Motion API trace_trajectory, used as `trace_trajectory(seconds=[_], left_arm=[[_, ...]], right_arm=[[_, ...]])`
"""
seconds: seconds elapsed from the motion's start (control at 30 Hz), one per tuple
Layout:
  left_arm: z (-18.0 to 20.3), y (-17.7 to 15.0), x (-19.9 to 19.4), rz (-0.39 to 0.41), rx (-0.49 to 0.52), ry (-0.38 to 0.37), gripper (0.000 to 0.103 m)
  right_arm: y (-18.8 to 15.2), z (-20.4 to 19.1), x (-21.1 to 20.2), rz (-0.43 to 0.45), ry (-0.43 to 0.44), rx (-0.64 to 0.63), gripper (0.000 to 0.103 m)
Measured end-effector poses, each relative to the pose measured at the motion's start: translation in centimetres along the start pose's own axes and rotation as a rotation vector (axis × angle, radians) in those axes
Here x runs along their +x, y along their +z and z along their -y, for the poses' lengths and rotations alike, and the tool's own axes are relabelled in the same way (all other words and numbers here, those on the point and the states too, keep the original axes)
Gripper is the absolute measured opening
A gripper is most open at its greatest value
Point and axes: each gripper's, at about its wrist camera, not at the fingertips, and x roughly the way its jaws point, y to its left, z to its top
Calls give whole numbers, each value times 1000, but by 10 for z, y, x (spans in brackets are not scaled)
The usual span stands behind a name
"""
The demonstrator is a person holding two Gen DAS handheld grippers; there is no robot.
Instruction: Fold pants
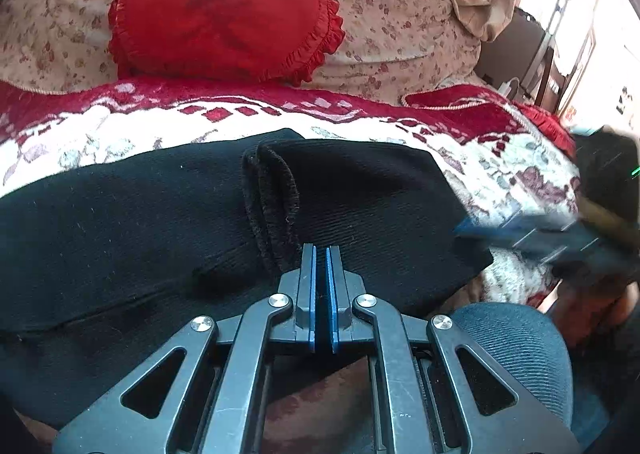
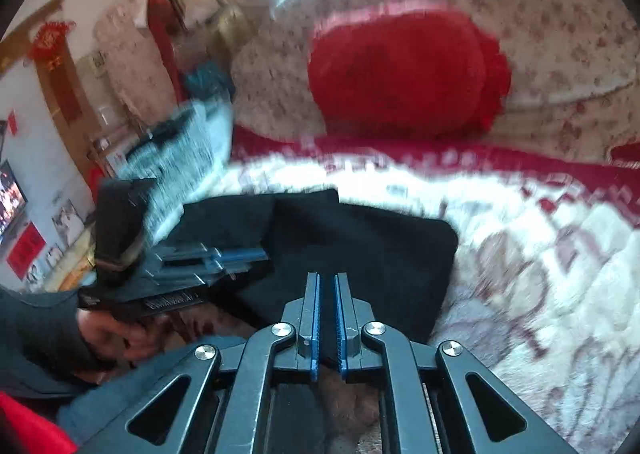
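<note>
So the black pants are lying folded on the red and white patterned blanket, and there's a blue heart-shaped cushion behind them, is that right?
Not quite: the cushion is red, not blue, as the left wrist view shows clearly. The rest holds: the black pants lie folded on the red and white patterned blanket, with the frilled heart-shaped cushion behind them.

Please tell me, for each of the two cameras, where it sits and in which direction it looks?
Left wrist: sits on the left gripper, looking down over folded black knit pants toward a red frilled cushion; the right gripper shows blurred at right.
Right wrist: sits on the right gripper, facing the same pants; the left gripper and the hand holding it show at left.
Shared: pants, cushion, patterned red-and-white blanket.
</note>
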Motion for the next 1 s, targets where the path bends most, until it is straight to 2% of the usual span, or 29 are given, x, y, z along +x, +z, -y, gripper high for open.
trace_trajectory(seconds=[0.1, 0.13, 0.17, 0.23, 0.27, 0.3, 0.4, 0.5, 0.6, 0.73, 0.87, 0.97, 1.0], left_arm=[[-5, -1, -18, 19, -54, -28, 6], [-7, -3, -28, 32, -67, -28, 6], [-12, -7, -39, 51, -82, -30, 10], [-31, -22, -68, 94, -141, -22, 24], [-45, -32, -82, 110, -189, -2, 39], [-63, -47, -98, 131, -275, 22, 47], [-109, -90, -123, 139, -507, 44, 47], [-140, -114, -133, 188, -645, 53, 47], [-165, -121, -131, 251, -781, 8, 47], [-189, -124, -124, 327, -932, -49, 47], [-207, -131, -122, 413, -1079, -153, 47], [-213, -140, -121, 439, -1141, -204, 47], [-215, -145, -122, 446, -1155, -215, 42]], right_arm=[[9, -1, -8, 66, 22, 49, 6], [10, -2, -15, 104, 28, 42, 6], [11, -2, -23, 156, 21, 37, 6], [12, 2, -29, 194, -15, 71, 6], [11, 8, -32, 206, -40, 101, 6], [10, 19, -32, 205, -83, 144, 6], [4, 48, -32, 191, -151, 288, 6], [-3, 69, -29, 159, -187, 379, 6], [-12, 77, -27, 120, -198, 432, 6], [-10, 73, -24, 117, -213, 412, 7], [-11, 73, -17, 116, -210, 410, 7], [-13, 75, -16, 117, -205, 418, 7], [-13, 75, -16, 117, -205, 417, 7]])
